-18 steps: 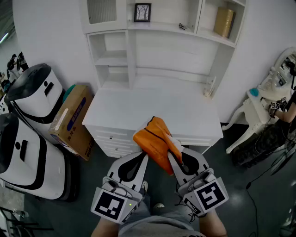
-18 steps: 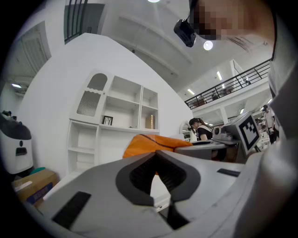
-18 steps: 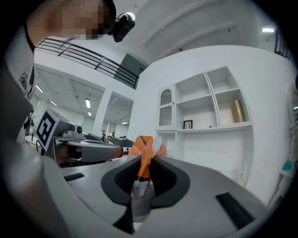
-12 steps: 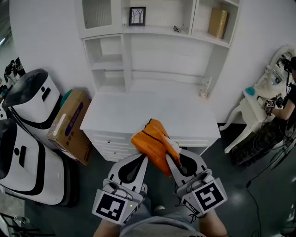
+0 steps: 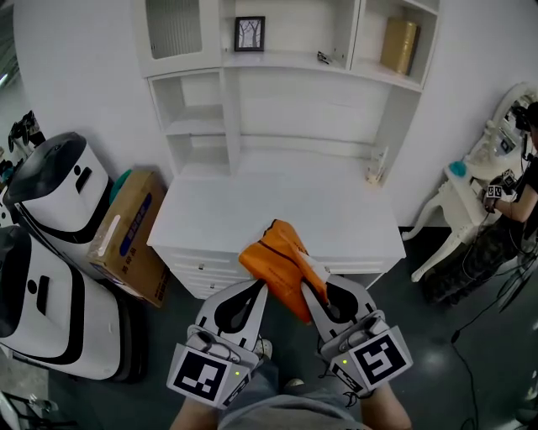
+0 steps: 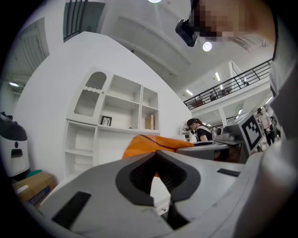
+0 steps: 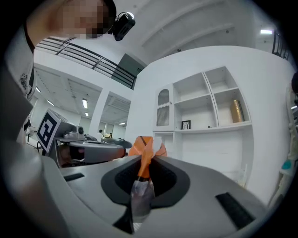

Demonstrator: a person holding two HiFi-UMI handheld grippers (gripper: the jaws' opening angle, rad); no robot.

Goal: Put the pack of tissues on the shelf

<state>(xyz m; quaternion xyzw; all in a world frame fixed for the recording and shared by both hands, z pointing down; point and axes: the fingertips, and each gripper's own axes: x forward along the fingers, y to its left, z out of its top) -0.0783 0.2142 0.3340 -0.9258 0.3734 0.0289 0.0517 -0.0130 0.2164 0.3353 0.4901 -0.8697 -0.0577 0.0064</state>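
A cardboard box (image 5: 128, 227) leans on the floor by the surface's (image 5: 277, 201) left edge, with white machines (image 5: 59, 193) beside it. A small bottle (image 5: 375, 168) stands at the surface's back right corner.

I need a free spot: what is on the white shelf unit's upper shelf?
A small black-framed picture, a small dark item and a gold object in the right compartment. Whatever is behind the ribbed cabinet door is covered.

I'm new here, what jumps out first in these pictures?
The bright orange pack of tissues, pinched in the right tool low in the head view, stands out against the white furniture. Beyond it stand a white desk and its shelf unit; bulky white machines sit at the left.
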